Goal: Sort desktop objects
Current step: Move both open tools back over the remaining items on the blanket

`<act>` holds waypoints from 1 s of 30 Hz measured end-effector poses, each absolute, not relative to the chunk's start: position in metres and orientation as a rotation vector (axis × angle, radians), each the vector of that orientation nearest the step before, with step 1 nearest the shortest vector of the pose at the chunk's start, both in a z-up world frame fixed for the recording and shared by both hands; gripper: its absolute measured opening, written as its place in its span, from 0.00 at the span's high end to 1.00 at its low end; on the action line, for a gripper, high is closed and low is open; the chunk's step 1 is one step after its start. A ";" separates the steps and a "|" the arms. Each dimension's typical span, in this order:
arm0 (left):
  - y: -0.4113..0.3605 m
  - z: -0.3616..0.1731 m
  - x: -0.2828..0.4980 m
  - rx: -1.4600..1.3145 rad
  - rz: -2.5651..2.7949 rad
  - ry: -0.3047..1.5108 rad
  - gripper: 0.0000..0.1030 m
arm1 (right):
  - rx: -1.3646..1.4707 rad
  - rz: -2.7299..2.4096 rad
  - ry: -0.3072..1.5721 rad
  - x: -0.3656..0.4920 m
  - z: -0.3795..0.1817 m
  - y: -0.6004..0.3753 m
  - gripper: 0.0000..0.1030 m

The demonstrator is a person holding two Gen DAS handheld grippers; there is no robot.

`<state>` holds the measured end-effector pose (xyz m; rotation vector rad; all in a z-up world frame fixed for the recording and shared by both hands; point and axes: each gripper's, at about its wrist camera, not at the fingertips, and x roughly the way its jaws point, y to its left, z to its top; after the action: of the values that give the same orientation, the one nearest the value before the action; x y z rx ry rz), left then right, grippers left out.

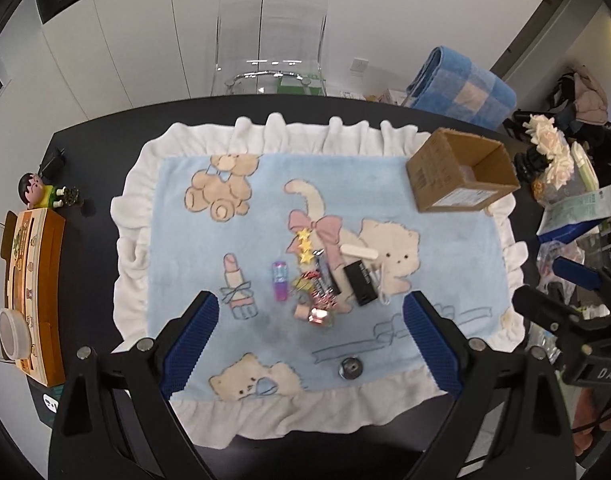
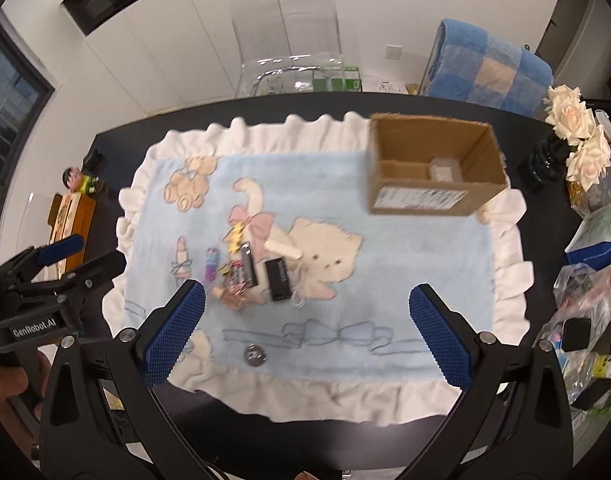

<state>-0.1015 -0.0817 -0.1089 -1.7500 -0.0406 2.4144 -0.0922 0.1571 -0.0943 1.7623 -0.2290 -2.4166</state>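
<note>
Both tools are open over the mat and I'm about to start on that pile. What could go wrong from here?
1. The black case, candy wrappers and purple tube lie packed together; closing the left tool there may grab or scatter neighbours.
2. The round metal piece lies flat on soft mat, so it may slip from the pads.
3. The cardboard box sits far right, a long carry.

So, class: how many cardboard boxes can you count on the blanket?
1. The cardboard box sits open at the blanket's far right corner, away from the pile of small items. Nothing suggests another, though clutter beyond the table's right edge could hide one.
</note>
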 end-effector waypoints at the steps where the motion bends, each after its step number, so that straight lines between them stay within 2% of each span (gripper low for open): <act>1: -0.087 -0.112 -0.099 -1.762 2.408 -0.044 0.10 | 1.769 -2.414 -0.219 -0.088 -0.097 0.148 0.00; 19: -0.106 -0.215 -0.089 -1.915 2.318 -0.103 0.10 | 1.900 -2.259 -0.180 -0.056 -0.184 0.087 0.00; 22: -0.106 -0.239 -0.096 -1.926 2.311 -0.111 0.19 | 1.916 -2.231 -0.185 -0.055 -0.208 0.082 0.01; 24: -0.106 -0.251 -0.102 -1.950 2.300 -0.107 0.30 | 1.926 -2.213 -0.188 -0.053 -0.224 0.079 0.04; 30: -0.104 -0.283 -0.116 -1.981 2.289 -0.102 0.33 | 1.964 -2.145 -0.194 -0.045 -0.267 0.065 0.09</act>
<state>-0.1159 -0.1045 -0.2826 -1.9809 -0.1015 2.2887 -0.0451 0.0652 -0.2669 1.9635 -0.1941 -2.1447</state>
